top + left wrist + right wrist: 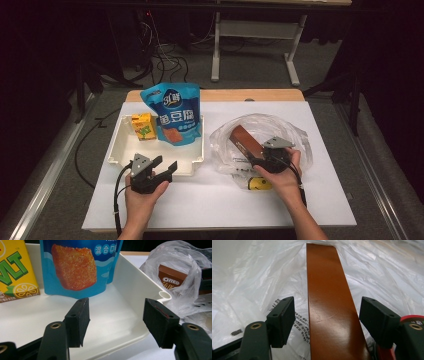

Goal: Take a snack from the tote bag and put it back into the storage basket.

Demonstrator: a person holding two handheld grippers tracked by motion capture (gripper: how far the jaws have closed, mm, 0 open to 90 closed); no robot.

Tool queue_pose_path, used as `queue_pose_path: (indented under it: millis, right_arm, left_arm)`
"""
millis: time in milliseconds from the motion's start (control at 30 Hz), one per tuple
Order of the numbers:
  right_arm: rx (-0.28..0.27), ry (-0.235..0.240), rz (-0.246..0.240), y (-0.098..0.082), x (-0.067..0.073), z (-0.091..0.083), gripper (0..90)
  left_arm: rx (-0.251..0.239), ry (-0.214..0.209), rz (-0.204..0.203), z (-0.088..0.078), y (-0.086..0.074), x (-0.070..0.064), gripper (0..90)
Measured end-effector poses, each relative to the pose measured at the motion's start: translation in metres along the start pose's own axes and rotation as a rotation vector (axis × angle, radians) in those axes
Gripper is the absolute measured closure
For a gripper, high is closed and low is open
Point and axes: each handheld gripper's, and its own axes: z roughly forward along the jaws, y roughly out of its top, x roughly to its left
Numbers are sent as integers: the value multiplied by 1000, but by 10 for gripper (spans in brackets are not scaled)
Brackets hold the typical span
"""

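Brown box (329,302) lies between the open right tool (327,315), perhaps untouched, inside plastic bag (295,130)

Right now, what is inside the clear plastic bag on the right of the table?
Inside the clear plastic bag lies a brown Oreo box, its narrow side running between the open right gripper jaws, untouched by the pads. The crumpled film hides whatever else lies deeper.

A lab-like recording space: dark curtains, tangled floor cables (165,60) (behind the table (220,200)), bare desk frame (255,30).

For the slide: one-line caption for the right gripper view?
Open right gripper straddles a brown box inside a clear plastic bag.
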Motion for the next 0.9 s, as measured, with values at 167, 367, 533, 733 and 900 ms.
queue_pose_path:
  millis: [167, 367, 533, 733, 900]
  right_arm:
    - [32, -9, 14, 1, 1, 9, 311]
    - [49, 41, 57, 3, 5, 5, 414]
    - [58, 18, 58, -8, 4, 6, 413]
    - [101, 42, 80, -24, 5, 1, 375]
    - [123, 50, 108, -38, 3, 8, 396]
  left_arm:
    - [-7, -10, -12, -1, 0, 0, 389]
    - [-3, -11, -9, 0, 0, 0, 389]
    - [-1, -14, -5, 0, 0, -1, 389]
    - [4, -16, -8, 0, 0, 0, 388]
    - [3, -15, -6, 1, 0, -1, 388]
